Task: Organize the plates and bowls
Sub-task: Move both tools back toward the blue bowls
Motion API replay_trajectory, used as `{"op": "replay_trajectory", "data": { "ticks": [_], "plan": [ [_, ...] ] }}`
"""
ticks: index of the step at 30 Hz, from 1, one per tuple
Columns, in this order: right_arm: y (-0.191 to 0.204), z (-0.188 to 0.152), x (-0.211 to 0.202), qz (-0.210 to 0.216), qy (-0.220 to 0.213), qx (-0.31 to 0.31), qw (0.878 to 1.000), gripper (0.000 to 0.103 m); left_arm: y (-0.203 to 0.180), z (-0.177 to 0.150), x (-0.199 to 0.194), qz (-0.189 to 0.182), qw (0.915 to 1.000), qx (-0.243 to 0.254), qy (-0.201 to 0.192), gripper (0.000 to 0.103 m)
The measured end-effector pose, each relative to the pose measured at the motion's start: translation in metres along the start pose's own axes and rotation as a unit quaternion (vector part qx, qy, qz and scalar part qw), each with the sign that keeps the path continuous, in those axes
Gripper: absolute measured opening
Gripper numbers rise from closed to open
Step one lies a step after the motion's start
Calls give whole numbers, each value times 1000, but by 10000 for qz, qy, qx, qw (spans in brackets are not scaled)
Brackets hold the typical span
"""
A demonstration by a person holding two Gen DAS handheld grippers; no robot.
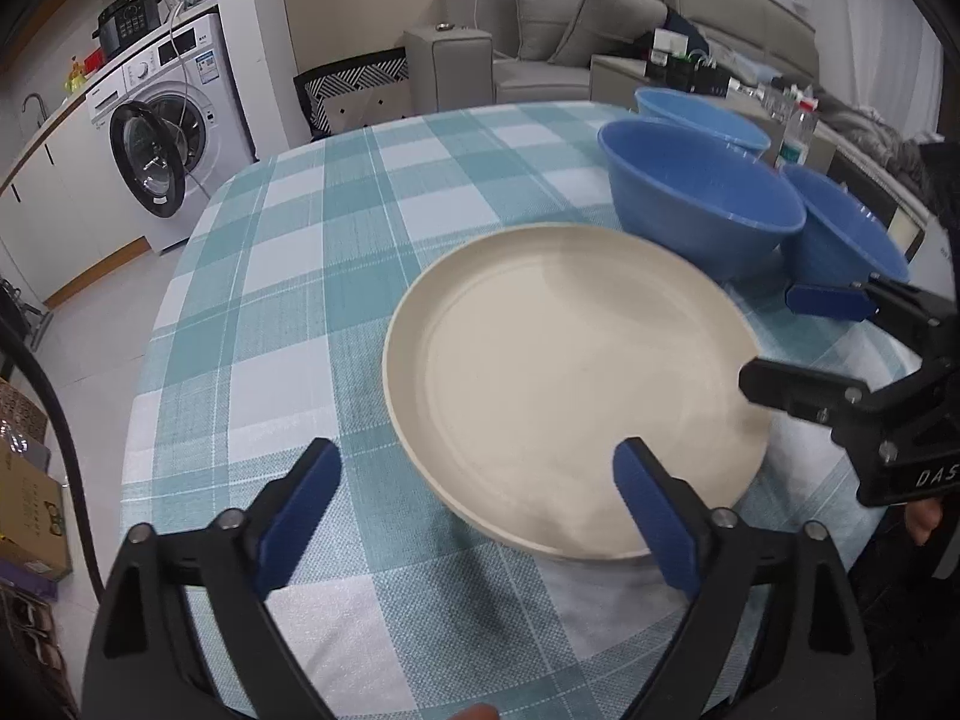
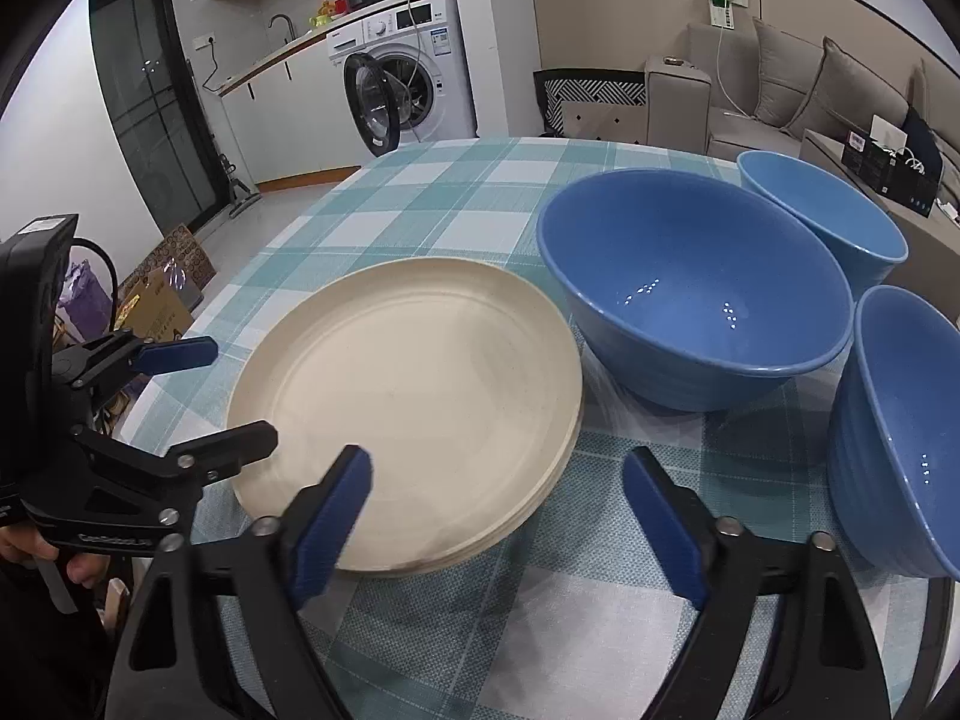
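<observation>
My left hand-held gripper (image 1: pixel 477 507) is cut off by the bottom edge of its own view, and my right hand-held gripper (image 2: pixel 497 513) likewise in its view. The nearest blue bowl (image 2: pixel 900 432) runs off the right edge of the right wrist view. The stack of cream plates (image 2: pixel 408 414) is smeared along its near rim; I cannot count the plates. My finger (image 1: pixel 480 713) shows only as a blurred sliver. The bottle (image 1: pixel 797 132) label is too small to read.
</observation>
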State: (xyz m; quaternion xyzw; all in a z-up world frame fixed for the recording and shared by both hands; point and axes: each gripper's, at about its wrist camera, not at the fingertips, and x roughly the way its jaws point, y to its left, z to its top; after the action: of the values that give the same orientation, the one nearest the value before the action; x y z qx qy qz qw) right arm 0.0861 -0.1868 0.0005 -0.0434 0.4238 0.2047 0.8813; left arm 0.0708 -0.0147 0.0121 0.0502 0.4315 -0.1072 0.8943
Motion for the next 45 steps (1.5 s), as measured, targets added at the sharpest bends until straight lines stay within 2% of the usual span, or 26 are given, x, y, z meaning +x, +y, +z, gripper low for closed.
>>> {"op": "replay_trajectory", "data": {
  "ticks": [1, 5, 13, 19, 25, 30, 40, 45],
  "plan": [
    [0, 0, -2, 27, -37, 17, 10000, 100, 1, 1, -3, -48, 10000, -46, -59, 101],
    [-1, 2, -9, 76, -84, 26, 9999, 102, 3, 4, -14, -241, 9994, -101, -223, 103],
    [-9, 11, -34, 195, -217, 75, 9995, 102, 8, 17, -26, -521, 9970, -456, -346, 103],
    [-16, 19, -66, 187, -499, 42, 9986, 102, -2, 33, -45, -474, 9965, -300, -620, 103],
    [-30, 28, -103, 11, -816, 2, 9967, 102, -9, 58, -65, -572, 9935, -356, -918, 103],
    [-47, 36, -135, -169, -1130, -7, 9935, 102, -23, 81, -75, -545, 9914, -202, -1175, 103],
    [-86, 57, -186, -404, -1587, 177, 9863, 102, -62, 129, -72, -723, 9878, 106, -1378, 103],
    [-104, 72, -199, -535, -1679, 268, 9840, 102, -75, 153, -68, -844, 9856, 109, -1462, 103]
  ]
}}
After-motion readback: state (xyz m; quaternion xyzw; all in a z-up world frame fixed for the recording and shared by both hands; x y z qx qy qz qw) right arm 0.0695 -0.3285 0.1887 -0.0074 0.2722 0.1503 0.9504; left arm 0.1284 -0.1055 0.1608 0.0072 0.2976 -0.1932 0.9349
